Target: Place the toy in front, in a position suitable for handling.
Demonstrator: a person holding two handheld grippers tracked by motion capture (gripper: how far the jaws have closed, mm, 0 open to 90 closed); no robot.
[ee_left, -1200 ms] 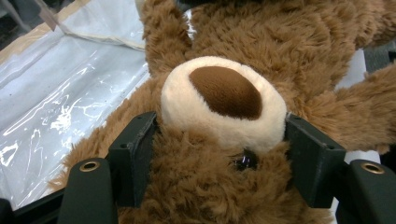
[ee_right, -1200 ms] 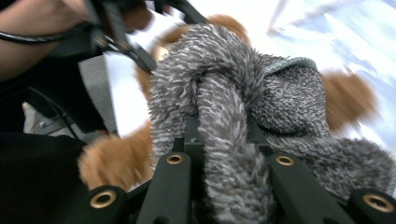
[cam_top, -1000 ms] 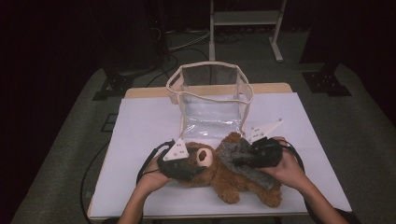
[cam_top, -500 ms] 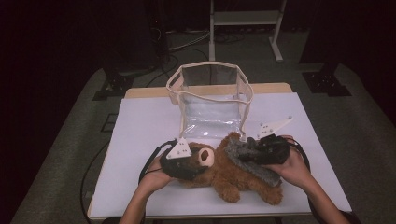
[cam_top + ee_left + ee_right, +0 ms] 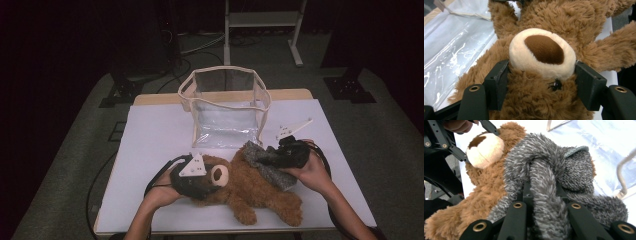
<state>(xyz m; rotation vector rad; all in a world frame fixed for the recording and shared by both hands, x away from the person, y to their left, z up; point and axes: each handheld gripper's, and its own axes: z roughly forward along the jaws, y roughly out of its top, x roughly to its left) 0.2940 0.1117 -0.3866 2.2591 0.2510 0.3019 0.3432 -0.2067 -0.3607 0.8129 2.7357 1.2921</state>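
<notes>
since the earlier frame the right gripper [image 5: 272, 156] has drifted a little toward the right of the high view, tugging the grey fuzzy cloth [image 5: 265, 162] with it, and the left gripper [image 5: 200, 181] has just been closing its jaws further onto the teddy bear [image 5: 250, 187]'s head. nearest, at lower centre of the high view, the bear lies on the white table cover [image 5: 150, 140], head at left, legs trailing to lower right, so its long axis runs left to right with a slight downward slant. in the left gripper view the pads [image 5: 499, 83] press the head on both sides just under the muzzle. the right gripper's jaws are pressed together, pinching a fold of the cloth over the bear's chest. both look light, soft and yielding; plush compresses, so i'd judge a deep grip on head or torso safest. farther up, the clear plastic bag [image 5: 227, 107] stands open.
</notes>
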